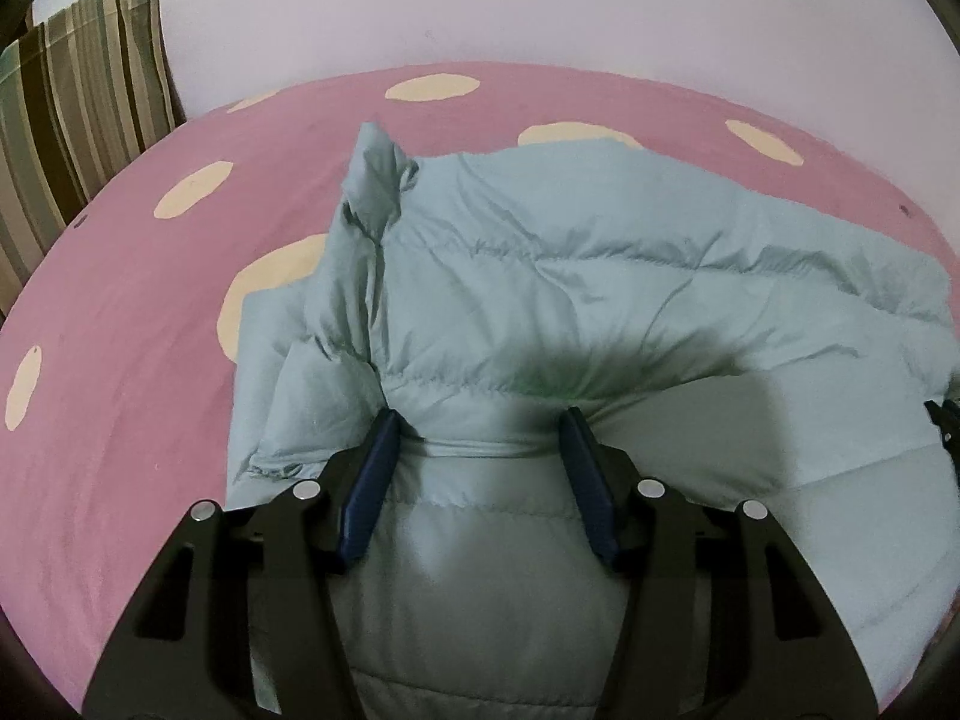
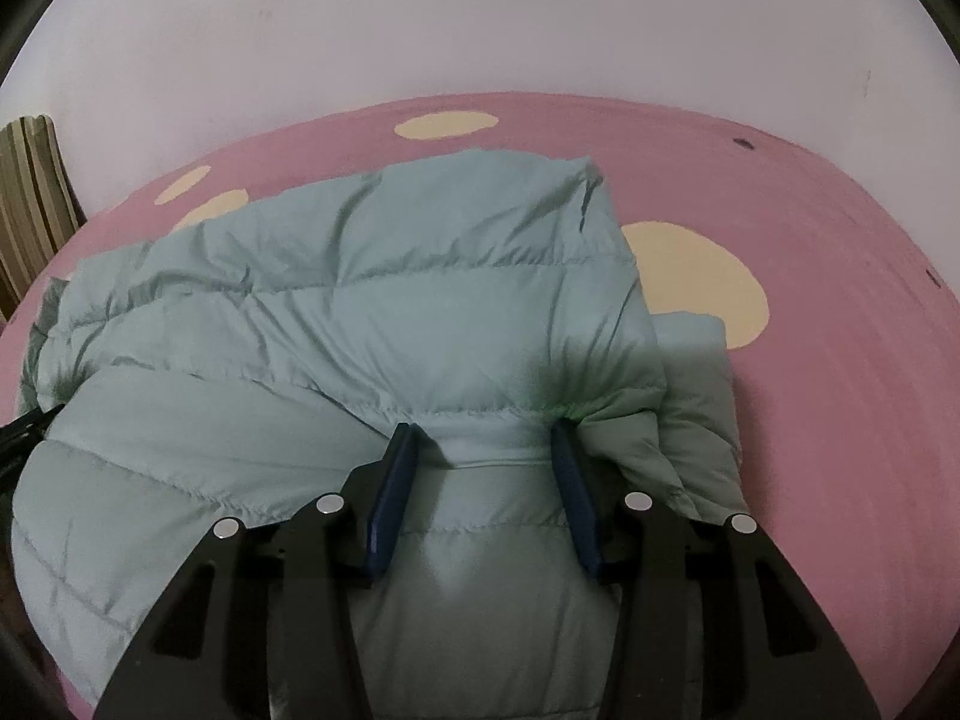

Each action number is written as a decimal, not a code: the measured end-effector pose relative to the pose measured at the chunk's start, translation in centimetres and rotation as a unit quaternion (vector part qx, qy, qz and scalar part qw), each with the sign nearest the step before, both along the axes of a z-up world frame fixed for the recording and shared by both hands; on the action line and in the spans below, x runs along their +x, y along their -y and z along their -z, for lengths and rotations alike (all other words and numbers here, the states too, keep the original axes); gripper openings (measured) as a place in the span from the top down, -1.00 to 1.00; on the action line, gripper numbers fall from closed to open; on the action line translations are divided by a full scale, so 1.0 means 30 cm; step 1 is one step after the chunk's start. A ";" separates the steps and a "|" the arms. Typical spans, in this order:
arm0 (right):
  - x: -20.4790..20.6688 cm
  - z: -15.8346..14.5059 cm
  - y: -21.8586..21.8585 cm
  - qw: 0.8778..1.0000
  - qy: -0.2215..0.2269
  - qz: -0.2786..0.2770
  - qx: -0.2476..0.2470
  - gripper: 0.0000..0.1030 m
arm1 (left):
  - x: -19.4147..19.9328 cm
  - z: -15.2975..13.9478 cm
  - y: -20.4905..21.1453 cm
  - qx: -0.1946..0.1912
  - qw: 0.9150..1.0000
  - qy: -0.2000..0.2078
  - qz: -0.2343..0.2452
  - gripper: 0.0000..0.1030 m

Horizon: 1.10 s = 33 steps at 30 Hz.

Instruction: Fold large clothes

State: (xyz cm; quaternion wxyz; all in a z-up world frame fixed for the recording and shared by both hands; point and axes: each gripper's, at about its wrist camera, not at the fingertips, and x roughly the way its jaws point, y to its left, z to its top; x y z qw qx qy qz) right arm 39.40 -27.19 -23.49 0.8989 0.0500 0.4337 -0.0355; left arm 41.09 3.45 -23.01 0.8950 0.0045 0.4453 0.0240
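On a pink bedsheet [image 1: 120, 360] dotted with cream spots, the left wrist view shows a pale blue-green puffer jacket [image 1: 570, 276] lying in a rumpled heap, one part of it sticking up in a crumpled peak toward the far left. The left gripper [image 1: 483, 426] has a thick fold of the jacket's near edge bunched between its two blue pads [image 1: 372, 480], which press in on the padding from both sides, so the jaws stand about half apart yet hold the cloth. A striped cushion [image 1: 78, 108] leans against the pale wall [image 1: 540, 0] at the far left, and a bit of black hardware shows at the right edge beside the jacket. In the right wrist view, the same jacket [image 2: 360, 300] spreads across the bedsheet [image 2: 840, 420] from the left edge to past the middle, its quilted seams running across. The right gripper [image 2: 486, 432] likewise clamps a fat fold of the near edge, its pads [image 2: 390, 504] about half apart and pushed into the padding on either side. To the right of that fold, a lower layer of the jacket pokes out over a large cream spot. The cushion [image 2: 30, 198] is just visible at the far left against the wall [image 2: 480, 30].
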 end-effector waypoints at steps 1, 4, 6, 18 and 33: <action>-0.010 -0.025 0.008 1.000 0.004 0.000 0.003 0.05 | -0.009 -0.016 -0.007 -0.006 1.000 0.001 -0.001 -0.08; -0.081 -0.083 0.046 0.999 0.022 0.008 0.029 -0.28 | -0.063 -0.090 -0.089 -0.023 0.999 0.030 -0.029 -0.41; -0.133 -0.118 0.073 0.999 0.031 0.015 0.036 -0.39 | -0.104 -0.126 -0.161 -0.029 0.997 0.050 -0.052 -0.60; -0.162 0.018 0.216 0.991 -0.042 0.051 0.114 -0.56 | -0.093 0.042 -0.345 -0.151 0.986 -0.058 -0.045 -0.79; -0.186 0.025 0.177 0.979 -0.036 0.029 0.196 0.63 | -0.074 0.035 -0.328 -0.223 0.973 -0.052 -0.001 0.61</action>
